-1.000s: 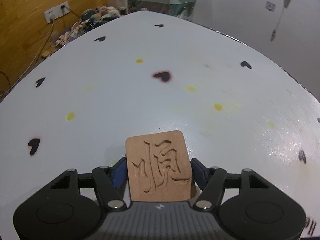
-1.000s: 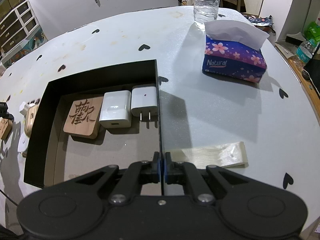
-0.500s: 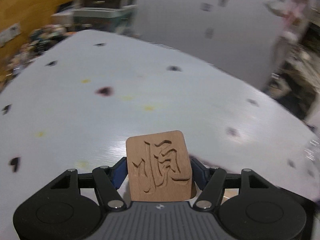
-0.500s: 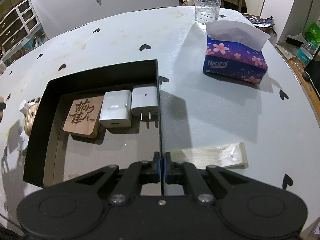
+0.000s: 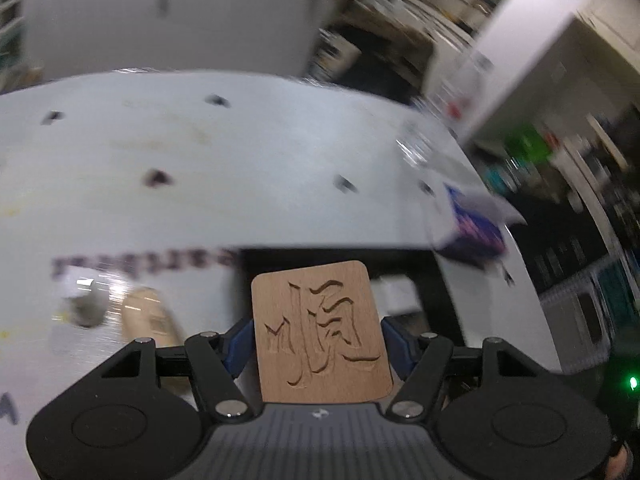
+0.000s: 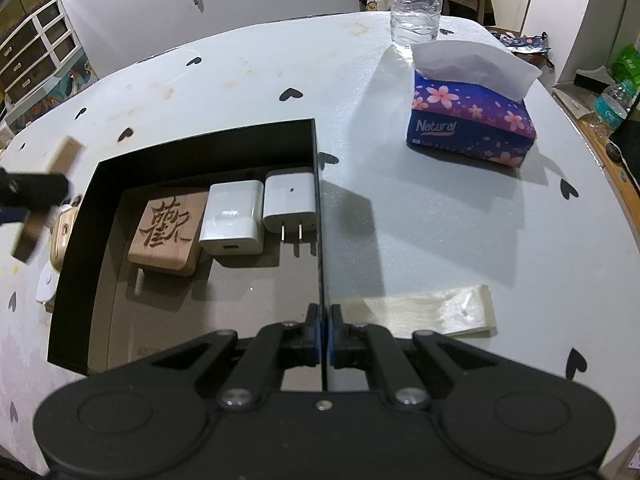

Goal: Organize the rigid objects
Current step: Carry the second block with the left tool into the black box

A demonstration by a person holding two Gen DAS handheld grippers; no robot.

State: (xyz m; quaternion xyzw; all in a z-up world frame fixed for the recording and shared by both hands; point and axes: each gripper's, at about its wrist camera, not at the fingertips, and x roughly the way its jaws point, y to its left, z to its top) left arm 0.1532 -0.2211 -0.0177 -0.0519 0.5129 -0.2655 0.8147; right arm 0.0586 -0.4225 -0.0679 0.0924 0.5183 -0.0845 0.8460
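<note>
Since a second ago my left claw [image 5: 318, 332] has swung across the desk [image 5: 240, 160] with the carved wooden tile [image 5: 320, 330] clamped between its blue pads; the black box [image 5: 436, 280] now shows behind the tile, the whole view smeared. From the right wrist that claw [image 6: 28, 196] and its tile [image 6: 64, 156] appear as a blur at the far left, just outside the box's left wall, near a tan object and a white one that I cannot make out. The tile is flat, pale brown, with rounded corners and a deeply cut character. Inside the black box [image 6: 200, 148], from left to right, lie a second wooden tile [image 6: 168, 234], a glossy white charger block [image 6: 232, 216] and a white plug adapter [image 6: 290, 202], prongs towards me, touching side by side. My right claw [image 6: 323, 330] has not moved: it is pinched tight on the thin right wall of the box. Right of it a pale translucent strip [image 6: 424, 310] lies flat; farther off stand a floral tissue pack [image 6: 468, 120] and a clear water bottle [image 6: 416, 4].
</note>
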